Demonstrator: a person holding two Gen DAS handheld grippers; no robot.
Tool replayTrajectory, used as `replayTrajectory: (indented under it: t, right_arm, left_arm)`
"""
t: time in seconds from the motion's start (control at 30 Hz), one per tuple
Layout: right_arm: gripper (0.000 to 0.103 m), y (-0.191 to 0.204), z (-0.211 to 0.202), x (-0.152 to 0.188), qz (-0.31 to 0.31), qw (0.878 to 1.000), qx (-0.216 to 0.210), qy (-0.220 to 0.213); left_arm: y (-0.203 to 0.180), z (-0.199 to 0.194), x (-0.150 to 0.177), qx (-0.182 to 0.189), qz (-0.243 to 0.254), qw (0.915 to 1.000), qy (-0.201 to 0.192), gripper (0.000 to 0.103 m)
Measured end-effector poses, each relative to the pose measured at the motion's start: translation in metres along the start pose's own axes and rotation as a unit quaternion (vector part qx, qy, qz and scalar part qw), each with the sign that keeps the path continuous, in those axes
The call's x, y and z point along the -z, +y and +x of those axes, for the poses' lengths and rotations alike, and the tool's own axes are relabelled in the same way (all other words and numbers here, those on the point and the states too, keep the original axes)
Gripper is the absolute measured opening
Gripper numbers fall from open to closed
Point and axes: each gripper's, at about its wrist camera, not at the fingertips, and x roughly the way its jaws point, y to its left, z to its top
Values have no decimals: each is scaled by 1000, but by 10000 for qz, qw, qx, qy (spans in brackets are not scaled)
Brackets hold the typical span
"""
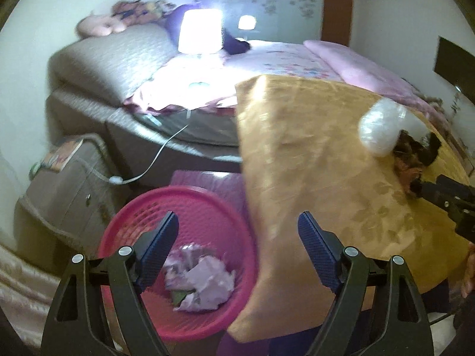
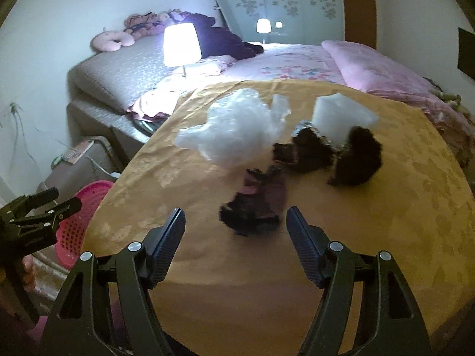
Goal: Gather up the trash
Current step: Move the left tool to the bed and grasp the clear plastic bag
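Right wrist view: a dark wrapper [image 2: 255, 207] lies mid-tabletop [image 2: 237, 281], just ahead of the right gripper [image 2: 234, 225], whose jaws gape empty. Best to drop straight over it and pinch low. The left gripper [image 1: 237, 237], also released, hovers over the pink bin [image 1: 118, 222] off the table's left edge.
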Motion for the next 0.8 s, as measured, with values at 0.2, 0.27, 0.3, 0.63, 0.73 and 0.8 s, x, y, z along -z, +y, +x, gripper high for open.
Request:
replayTrajectory:
  t: [0.2, 0.27, 0.3, 0.63, 0.73, 0.8]
  right_arm:
    - [68, -15, -3, 3, 136, 9999, 77, 5]
    - [68, -20, -4, 4, 169, 9998, 94, 9]
    - [68, -21, -5, 4, 182, 9998, 104, 7]
    - [68, -45, -9, 14, 432, 9987, 261, 60]
    - [68, -52, -9, 16, 510, 9983, 285, 68]
    - [68, -55, -10, 16, 546, 9981, 288, 63]
  left_arm:
    - [-43, 5, -24, 335, 423, 9983, -204, 79]
    - [-55, 9, -31, 469, 486, 9975, -219, 79]
    - [-61, 10, -34, 549, 505, 9970, -215, 79]
    - [-116, 37, -61, 1295, 696, 9891, -23, 79]
    - [-130, 41, -70, 1407, 806, 9868, -61, 79]
    - [-139, 44, -76, 1430, 903, 9855, -100, 79]
